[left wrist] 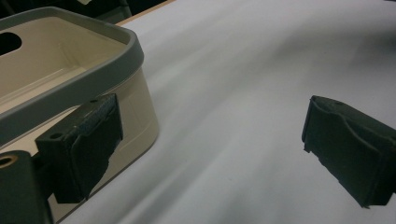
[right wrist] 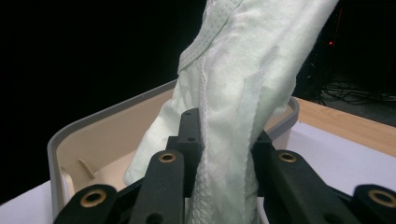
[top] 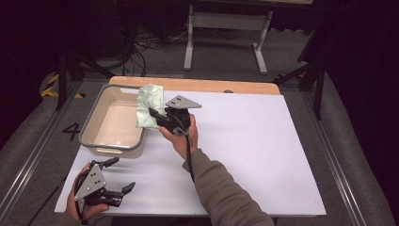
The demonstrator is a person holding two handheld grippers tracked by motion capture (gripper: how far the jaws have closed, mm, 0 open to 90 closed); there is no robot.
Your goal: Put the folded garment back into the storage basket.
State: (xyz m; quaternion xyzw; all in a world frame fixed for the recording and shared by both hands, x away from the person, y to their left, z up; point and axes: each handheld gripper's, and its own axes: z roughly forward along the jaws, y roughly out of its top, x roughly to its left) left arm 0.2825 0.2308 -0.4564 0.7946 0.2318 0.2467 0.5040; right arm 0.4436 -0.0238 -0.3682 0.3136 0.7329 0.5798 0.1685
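**A:** Where's your right side?

**B:** My right gripper point(top: 153, 113) is up at the near-right rim of the bin point(top: 89, 126), jaws pinched on a pale green cloth point(top: 149, 106). From the right gripper view the cloth point(right wrist: 233, 93) runs up between the two black jaws, seam and stitching facing me, with the bin's beige inside behind it. In the high view the cloth hangs draped over the bin's right edge, partly over the inside.

**A:** And the bin?

**B:** Beige tub, grey rim, sitting on the far-left part of the white table point(top: 263, 150). A wooden strip shows along the table's far edge.

**A:** Left side?

**B:** My left gripper point(top: 117, 176) sits low at the near-left corner of the table, well apart from the cloth. Jaws spread wide, nothing between them. In the left gripper view one jaw overlaps the bin's point(left wrist: 93, 74) near wall; I cannot tell if it touches.
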